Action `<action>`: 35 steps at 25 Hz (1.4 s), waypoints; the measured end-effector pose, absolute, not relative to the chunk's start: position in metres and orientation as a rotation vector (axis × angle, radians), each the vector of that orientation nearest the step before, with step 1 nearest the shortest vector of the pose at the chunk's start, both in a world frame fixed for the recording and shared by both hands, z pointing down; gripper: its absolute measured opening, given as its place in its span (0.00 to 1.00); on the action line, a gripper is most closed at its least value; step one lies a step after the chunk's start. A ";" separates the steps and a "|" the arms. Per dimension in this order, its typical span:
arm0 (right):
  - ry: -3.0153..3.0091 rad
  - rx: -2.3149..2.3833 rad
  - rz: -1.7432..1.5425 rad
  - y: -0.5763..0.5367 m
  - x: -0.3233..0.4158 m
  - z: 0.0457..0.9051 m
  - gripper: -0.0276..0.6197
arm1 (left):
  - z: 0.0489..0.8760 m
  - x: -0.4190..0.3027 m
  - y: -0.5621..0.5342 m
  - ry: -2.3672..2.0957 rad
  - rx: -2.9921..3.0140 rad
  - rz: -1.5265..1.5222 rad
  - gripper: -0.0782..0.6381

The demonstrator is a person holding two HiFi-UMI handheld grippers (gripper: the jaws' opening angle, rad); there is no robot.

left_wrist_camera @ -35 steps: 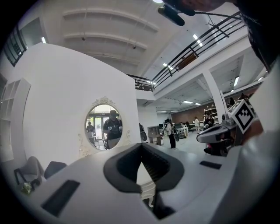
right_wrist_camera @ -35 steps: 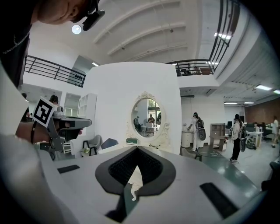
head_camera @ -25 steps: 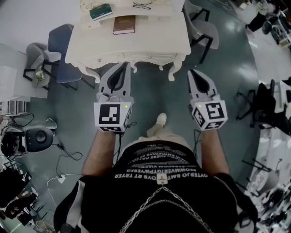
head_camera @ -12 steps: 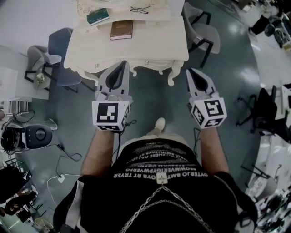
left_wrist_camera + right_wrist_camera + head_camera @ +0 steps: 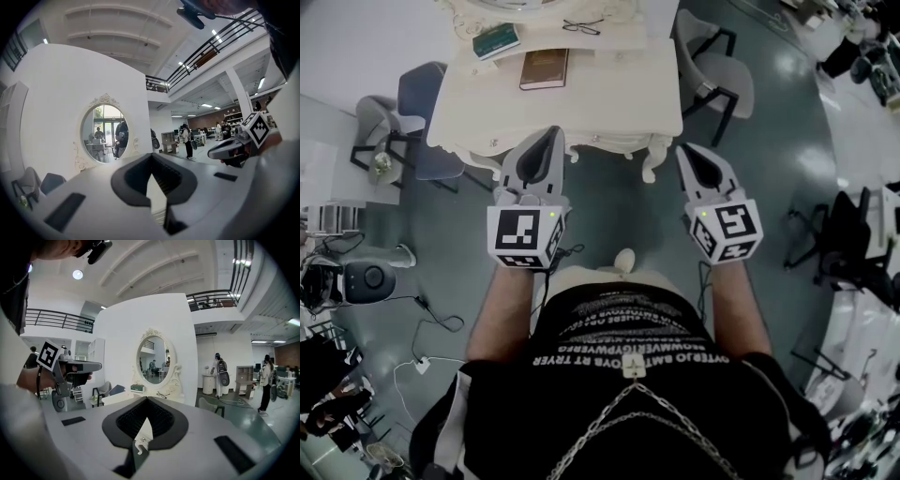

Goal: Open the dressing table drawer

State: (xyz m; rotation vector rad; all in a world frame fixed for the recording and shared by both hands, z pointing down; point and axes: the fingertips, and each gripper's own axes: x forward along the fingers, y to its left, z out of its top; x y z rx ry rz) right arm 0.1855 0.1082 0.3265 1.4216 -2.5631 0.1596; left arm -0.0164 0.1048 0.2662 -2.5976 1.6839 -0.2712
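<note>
The person is standing in front of the dressing table point(image 5: 609, 89). The step in hand looks like the reach toward it, since neither gripper appears to be touching the furniture yet. The drawer point(image 5: 621, 142) is sitting in the front apron under the counter, between the 2 front legs. It is looking fully closed, with a small knob point(image 5: 598, 138) showing on its face.

The left gripper point(image 5: 551, 133) is pointing at the front edge, left of the middle. Its fingers are resting together at the tips with nothing between them. The right gripper point(image 5: 681, 148) is hovering just beside the right front leg point(image 5: 650, 161), its fingers likewise pressed together and holding nothing. A brown book point(image 5: 544, 68), a green box point(image 5: 495, 40) and a pair of glasses point(image 5: 581, 25) are lying well back on the counter.

Next, 1 gripper probably needs to spread its fingers, line up with a knob, close on it and pull straight back toward the person. The knob is small, so aim is going to matter. Whether the apron holds 1 wide drawer or 2 I cannot tell.
</note>
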 end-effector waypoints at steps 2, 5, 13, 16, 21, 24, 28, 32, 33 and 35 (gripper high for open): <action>-2.573 1.402 0.165 0.104 0.186 0.328 0.05 | 0.267 -0.013 0.104 1.689 -2.590 -0.287 0.11; -2.579 1.386 0.162 0.093 0.186 0.330 0.05 | 0.266 -0.015 0.098 1.708 -2.573 -0.299 0.11; -2.579 1.378 0.167 0.078 0.178 0.335 0.05 | 0.272 -0.029 0.086 1.743 -2.563 -0.308 0.11; -2.580 1.378 0.162 0.071 0.175 0.335 0.05 | 0.271 -0.027 0.075 1.721 -2.571 -0.301 0.11; -2.575 1.377 0.175 0.054 0.172 0.338 0.05 | 0.271 -0.023 0.054 1.683 -2.571 -0.316 0.11; -2.571 1.378 0.174 0.040 0.167 0.337 0.05 | 0.272 -0.029 0.039 1.687 -2.584 -0.314 0.11; -2.570 1.380 0.161 0.015 0.156 0.333 0.05 | 0.268 -0.039 0.016 1.685 -2.584 -0.299 0.11; -2.563 1.395 0.140 -0.013 0.146 0.329 0.05 | 0.270 -0.050 -0.012 1.690 -2.580 -0.302 0.11; -2.560 1.402 0.131 -0.019 0.145 0.328 0.05 | 0.272 -0.052 -0.018 1.695 -2.579 -0.302 0.11; -2.553 1.420 0.106 -0.031 0.145 0.326 0.05 | 0.274 -0.057 -0.030 1.705 -2.573 -0.303 0.11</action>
